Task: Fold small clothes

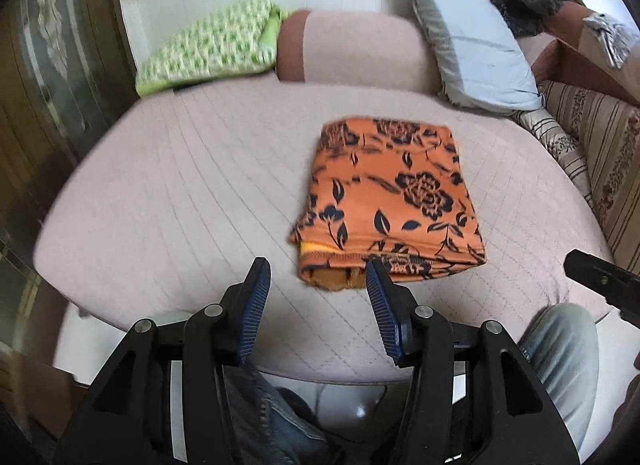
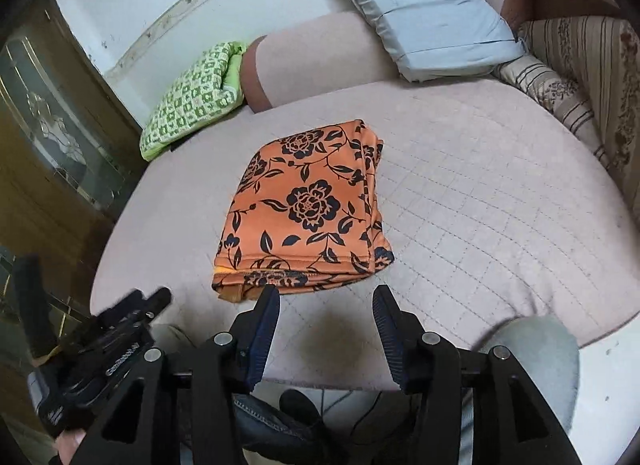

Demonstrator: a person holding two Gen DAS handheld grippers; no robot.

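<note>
An orange cloth with a black flower print lies folded into a thick rectangle on the pink quilted bed cover. A yellow-brown inner layer shows at its near edge. My left gripper hovers open in front of that edge with nothing between its blue pads; its right fingertip overlaps the hem in the picture. My right gripper is open and empty too, just short of the cloth's near edge. Each gripper also shows at the side of the other's view: the right gripper, the left gripper.
At the bed's far side lie a green patterned folded blanket, a pink bolster and a grey pillow. Striped floral upholstery borders the right, a glass-door cabinet the left. A person's jeans-clad knees meet the near edge.
</note>
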